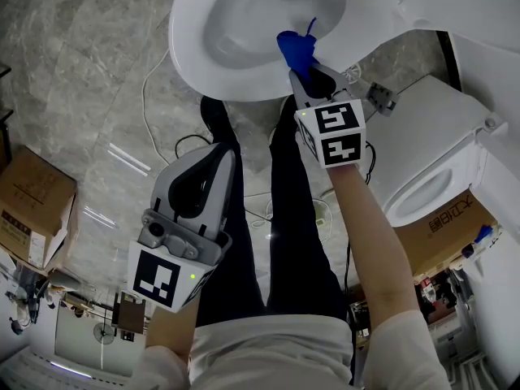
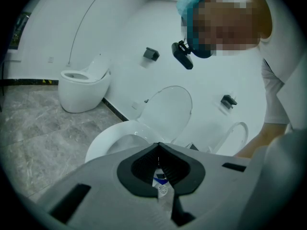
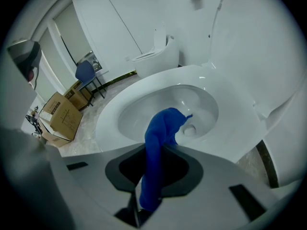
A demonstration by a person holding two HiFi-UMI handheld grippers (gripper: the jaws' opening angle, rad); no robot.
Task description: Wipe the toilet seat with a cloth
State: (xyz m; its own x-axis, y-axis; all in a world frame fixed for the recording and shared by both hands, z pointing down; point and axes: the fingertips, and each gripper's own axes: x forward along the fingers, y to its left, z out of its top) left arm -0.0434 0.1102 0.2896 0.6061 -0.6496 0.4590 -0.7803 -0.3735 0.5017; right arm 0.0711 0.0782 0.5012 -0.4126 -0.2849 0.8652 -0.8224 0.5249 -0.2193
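The white toilet seat (image 1: 188, 51) rings the bowl at the top of the head view, with its lid (image 1: 388, 5) raised behind. My right gripper (image 1: 304, 65) is shut on a blue cloth (image 1: 294, 49), which it holds over the seat's near right rim. In the right gripper view the cloth (image 3: 160, 133) sticks up from between the jaws of the right gripper (image 3: 160, 150), above the seat (image 3: 108, 126). My left gripper (image 1: 217, 153) hangs lower and to the left, away from the toilet. The left gripper (image 2: 158, 145) has its jaws together on nothing.
The person's dark-trousered legs (image 1: 288, 218) stand in front of the bowl. A second toilet (image 1: 426, 181) sits on a cardboard box (image 1: 451, 222) at the right. More boxes (image 1: 32, 210) stand at the left, and cables (image 1: 162, 136) lie on the marble floor. Another toilet (image 2: 84, 85) stands by the wall.
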